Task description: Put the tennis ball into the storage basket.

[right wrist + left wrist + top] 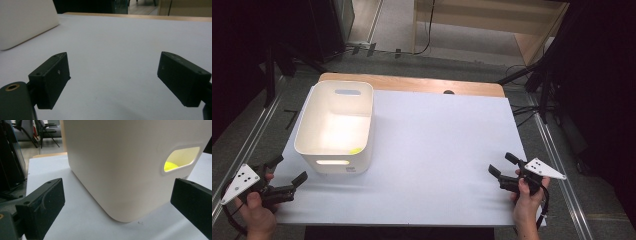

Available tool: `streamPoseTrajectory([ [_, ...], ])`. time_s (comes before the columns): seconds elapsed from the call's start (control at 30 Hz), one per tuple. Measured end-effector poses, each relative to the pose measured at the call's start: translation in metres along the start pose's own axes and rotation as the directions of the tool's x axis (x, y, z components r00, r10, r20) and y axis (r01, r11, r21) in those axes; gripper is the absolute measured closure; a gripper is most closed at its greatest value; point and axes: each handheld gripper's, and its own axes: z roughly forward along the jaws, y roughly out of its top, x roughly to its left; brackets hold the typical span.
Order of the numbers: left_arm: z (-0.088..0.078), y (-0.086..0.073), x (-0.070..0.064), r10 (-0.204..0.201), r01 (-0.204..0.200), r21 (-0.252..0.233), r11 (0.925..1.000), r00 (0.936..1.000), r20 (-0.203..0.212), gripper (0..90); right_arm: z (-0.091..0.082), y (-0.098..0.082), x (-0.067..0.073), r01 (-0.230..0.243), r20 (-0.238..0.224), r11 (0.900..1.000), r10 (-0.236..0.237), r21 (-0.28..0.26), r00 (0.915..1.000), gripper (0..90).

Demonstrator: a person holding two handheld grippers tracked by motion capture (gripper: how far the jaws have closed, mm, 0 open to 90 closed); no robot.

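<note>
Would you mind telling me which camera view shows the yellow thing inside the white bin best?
The left gripper view: the yellow thing glows through the handle slot of the bin, close up. The high view shows a small yellow patch at the bin floor's near edge. The right gripper view catches the bin's outer wall at upper left.

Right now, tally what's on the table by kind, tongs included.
White bin: 1
Yellow thing in the bin: 1
Tongs: 2, left tongs and right tongs, both open and holding nothing
Total: 4
</note>
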Motion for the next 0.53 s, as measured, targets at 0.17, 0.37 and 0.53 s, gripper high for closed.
streamPoseTrajectory([
  [0.17,0.0,0.0,0.0,0.001,-0.001,-0.001,1.0,1.0,0.001,0.0,-0.017,-0.005,-0.007,-0.007,0.07,1.0,0.009,-0.026,0.9975,9.9],
  [0.37,0.0,0.0,0.0,0.003,-0.003,0.001,1.0,1.0,0.004,0.0,-0.021,-0.01,-0.017,-0.099,0.048,0.99,0.104,-0.099,0.9935,9.9],
  [0.53,0.001,0.0,0.0,0.002,-0.002,0.0,1.0,1.0,0.004,0.0,-0.02,-0.011,-0.016,-0.092,0.067,0.989,0.1,-0.112,0.9927,9.9],
])
